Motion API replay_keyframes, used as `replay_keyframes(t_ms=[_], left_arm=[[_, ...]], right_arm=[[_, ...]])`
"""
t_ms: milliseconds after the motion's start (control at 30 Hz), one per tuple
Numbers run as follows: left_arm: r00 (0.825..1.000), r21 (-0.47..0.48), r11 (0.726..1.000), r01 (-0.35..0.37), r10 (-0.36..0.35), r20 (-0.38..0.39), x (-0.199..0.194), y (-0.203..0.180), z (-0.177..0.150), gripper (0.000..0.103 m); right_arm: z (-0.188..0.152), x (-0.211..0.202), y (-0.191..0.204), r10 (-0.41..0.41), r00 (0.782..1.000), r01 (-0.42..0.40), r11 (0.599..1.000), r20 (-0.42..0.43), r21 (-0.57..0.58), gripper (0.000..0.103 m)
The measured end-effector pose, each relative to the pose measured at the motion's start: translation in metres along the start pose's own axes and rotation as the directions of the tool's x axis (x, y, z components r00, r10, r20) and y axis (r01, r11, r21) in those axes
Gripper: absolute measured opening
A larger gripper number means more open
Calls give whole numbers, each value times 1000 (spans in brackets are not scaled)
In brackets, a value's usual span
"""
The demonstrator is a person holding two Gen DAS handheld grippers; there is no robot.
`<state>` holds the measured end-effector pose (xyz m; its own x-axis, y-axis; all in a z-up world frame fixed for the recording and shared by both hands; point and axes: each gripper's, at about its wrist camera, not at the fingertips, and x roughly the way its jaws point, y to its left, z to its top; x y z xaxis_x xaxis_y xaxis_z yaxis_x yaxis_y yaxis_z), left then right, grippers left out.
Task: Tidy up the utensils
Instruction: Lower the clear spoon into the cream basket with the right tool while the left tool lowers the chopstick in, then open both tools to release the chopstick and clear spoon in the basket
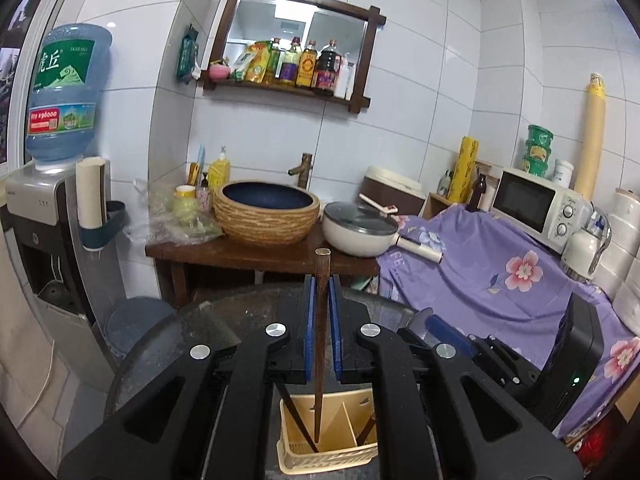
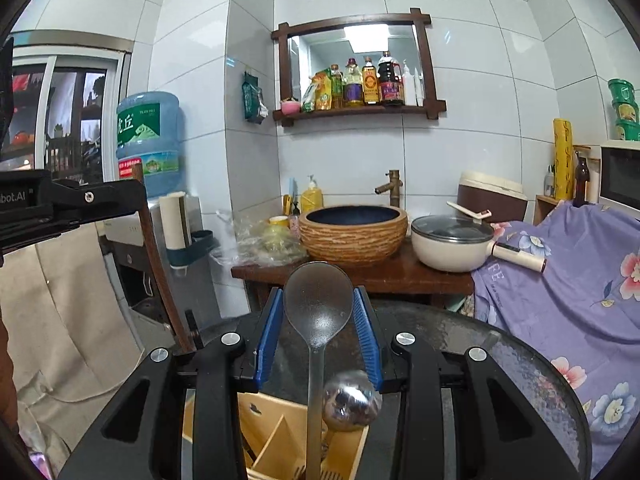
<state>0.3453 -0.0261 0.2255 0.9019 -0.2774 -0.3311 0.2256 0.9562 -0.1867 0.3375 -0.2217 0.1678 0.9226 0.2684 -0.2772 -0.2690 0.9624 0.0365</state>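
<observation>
My left gripper is shut on a dark brown chopstick that stands upright between the blue pads. Its lower tip reaches into a beige divided utensil holder, where other chopsticks lean. My right gripper is shut on the bowl of a translucent grey spoon, whose handle runs down into the same holder. A shiny steel spoon stands in the holder beside it. The right wrist view shows the left gripper at the left edge, holding its chopstick.
The holder stands on a round dark glass table. Beyond it a wooden stand carries a woven basin and a lidded white pot. A purple floral cloth covers the right; a water dispenser stands at the left.
</observation>
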Motion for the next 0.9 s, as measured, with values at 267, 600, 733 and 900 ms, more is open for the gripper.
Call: replay_keyframes(t_ms=[267, 600, 733, 900], left_arm=[[998, 1, 1000, 7, -6, -62, 12, 2, -38, 7], [993, 0, 1000, 9, -9, -120, 22, 5, -68, 7], [991, 7, 1000, 3, -2, -131, 25, 4, -76, 7], [989, 4, 1000, 8, -8, -149, 28, 5, -79, 7]], right_arm=[[-26, -3, 4, -21, 999, 19, 998, -45, -54, 35], [-50, -1, -3, -38, 988, 32, 999, -147, -39, 35], [-56, 0, -4, -39, 985, 34, 999, -169, -37, 35], [-56, -1, -5, -40, 983, 35, 999, -181, -31, 35]])
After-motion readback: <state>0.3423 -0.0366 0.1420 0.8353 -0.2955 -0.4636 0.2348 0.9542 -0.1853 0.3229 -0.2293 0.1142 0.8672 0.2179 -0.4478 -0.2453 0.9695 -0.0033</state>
